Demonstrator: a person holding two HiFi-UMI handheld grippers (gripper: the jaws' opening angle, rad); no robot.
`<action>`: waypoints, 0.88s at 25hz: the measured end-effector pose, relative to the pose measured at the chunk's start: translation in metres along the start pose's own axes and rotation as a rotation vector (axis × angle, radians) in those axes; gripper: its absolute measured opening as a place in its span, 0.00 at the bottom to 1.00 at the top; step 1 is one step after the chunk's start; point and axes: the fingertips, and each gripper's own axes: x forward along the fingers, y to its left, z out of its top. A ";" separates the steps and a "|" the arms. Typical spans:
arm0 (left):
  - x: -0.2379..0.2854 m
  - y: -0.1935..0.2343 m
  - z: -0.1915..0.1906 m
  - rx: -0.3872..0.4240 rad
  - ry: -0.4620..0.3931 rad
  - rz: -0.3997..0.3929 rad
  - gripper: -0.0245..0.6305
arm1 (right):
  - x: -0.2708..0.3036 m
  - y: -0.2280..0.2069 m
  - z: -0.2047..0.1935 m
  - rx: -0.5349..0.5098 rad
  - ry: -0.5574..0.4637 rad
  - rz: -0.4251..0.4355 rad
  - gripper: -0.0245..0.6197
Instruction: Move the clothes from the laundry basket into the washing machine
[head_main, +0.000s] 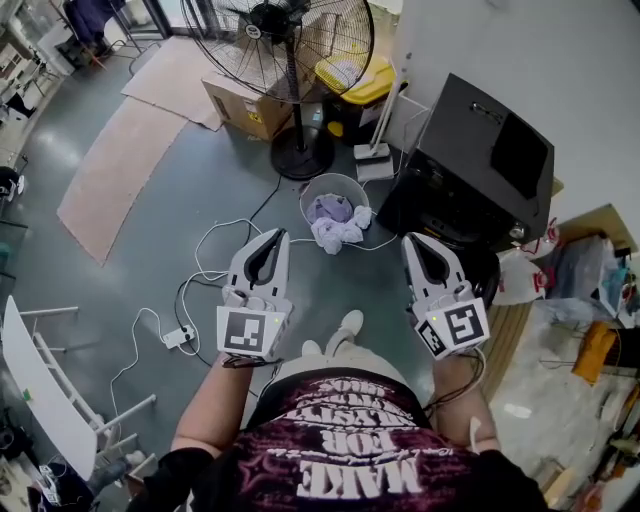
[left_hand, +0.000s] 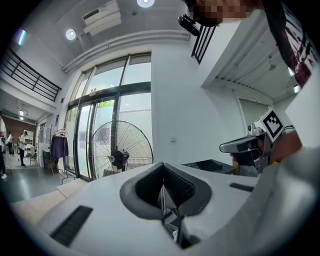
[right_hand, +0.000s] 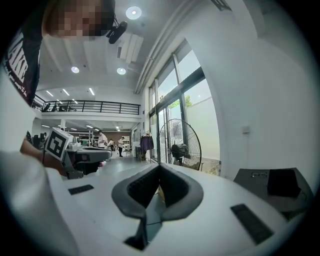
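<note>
In the head view a round pale laundry basket (head_main: 335, 190) stands on the grey floor, holding lilac and white clothes (head_main: 330, 209). A bundle of white cloth (head_main: 337, 235) spills over its near side. The black washing machine (head_main: 480, 160) stands just right of the basket. My left gripper (head_main: 274, 236) is held level, near and left of the basket, shut and empty. My right gripper (head_main: 413, 242) is beside the machine's front, also shut with nothing in it. In each gripper view the jaws meet at the tip, on the left gripper (left_hand: 163, 182) and on the right gripper (right_hand: 159, 186).
A big pedestal fan (head_main: 290, 50) stands beyond the basket, with a cardboard box (head_main: 240, 105) and a yellow-lidded bin (head_main: 360, 85) near it. White cables and a power strip (head_main: 180, 337) lie on the floor at left. A white rack (head_main: 40, 390) is at the near left.
</note>
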 end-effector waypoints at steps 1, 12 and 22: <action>0.007 0.000 0.001 0.006 0.003 0.003 0.04 | 0.004 -0.008 0.000 0.002 -0.002 0.003 0.04; 0.079 -0.001 0.008 0.036 0.023 0.070 0.04 | 0.043 -0.089 -0.007 0.036 0.007 0.058 0.04; 0.084 -0.005 -0.015 0.040 0.082 0.129 0.04 | 0.060 -0.104 -0.043 0.055 0.063 0.117 0.04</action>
